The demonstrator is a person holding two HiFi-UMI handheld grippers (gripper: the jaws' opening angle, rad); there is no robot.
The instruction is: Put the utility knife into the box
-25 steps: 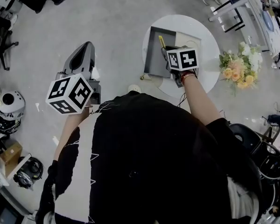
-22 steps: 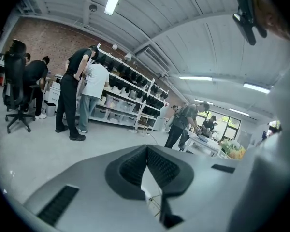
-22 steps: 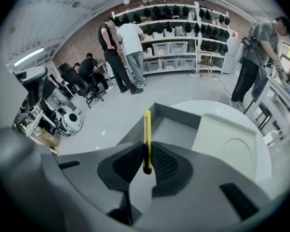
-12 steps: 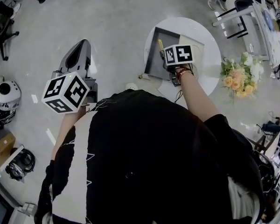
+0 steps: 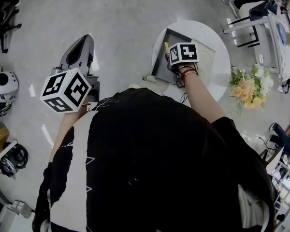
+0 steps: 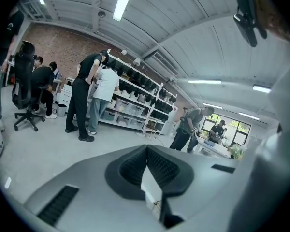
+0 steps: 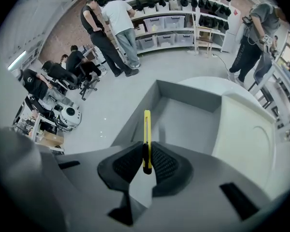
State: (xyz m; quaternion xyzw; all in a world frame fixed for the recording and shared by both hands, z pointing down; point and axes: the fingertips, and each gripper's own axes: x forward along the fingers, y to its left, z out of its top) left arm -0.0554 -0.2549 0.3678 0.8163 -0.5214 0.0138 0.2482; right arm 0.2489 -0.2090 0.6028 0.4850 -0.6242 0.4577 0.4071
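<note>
Left gripper (image 5: 81, 46) first: it is held up well to the left of the work, over bare floor. In its own view the pads (image 6: 166, 170) meet at their tips with nothing between them, so I log it as closed and empty. It has no part in this step.

Moving right, the right gripper (image 5: 170, 60) reaches out over the round white table (image 5: 217, 42). Its jaws are pinched on the tail end of the yellow utility knife (image 7: 146, 134). The knife sits edge-on between the pads and sticks straight ahead. Most of its length is clear of the grip. It hangs over the left side of the grey box (image 7: 186, 96), close to the left wall. From the head view the knife (image 5: 166, 47) also reads as over the box (image 5: 160, 62), but I cannot tell how high it is above the floor.

Handling notes:
- The knife looks light, with a slim, stiff plastic body.
- The body is smooth, so a tail-end pinch could let it pivot or slide.
- A hold nearer mid-body would balance better, though the present grip looks adequate for a short placement.
- I cannot see whether the blade is extended, so I treat the tip as sharp.
- My call is to lower it close to the box floor before spreading the jaws, so it does not bounce off the wall.

Far right, a bouquet (image 5: 249, 83) stands on the floor, clear of the table.
</note>
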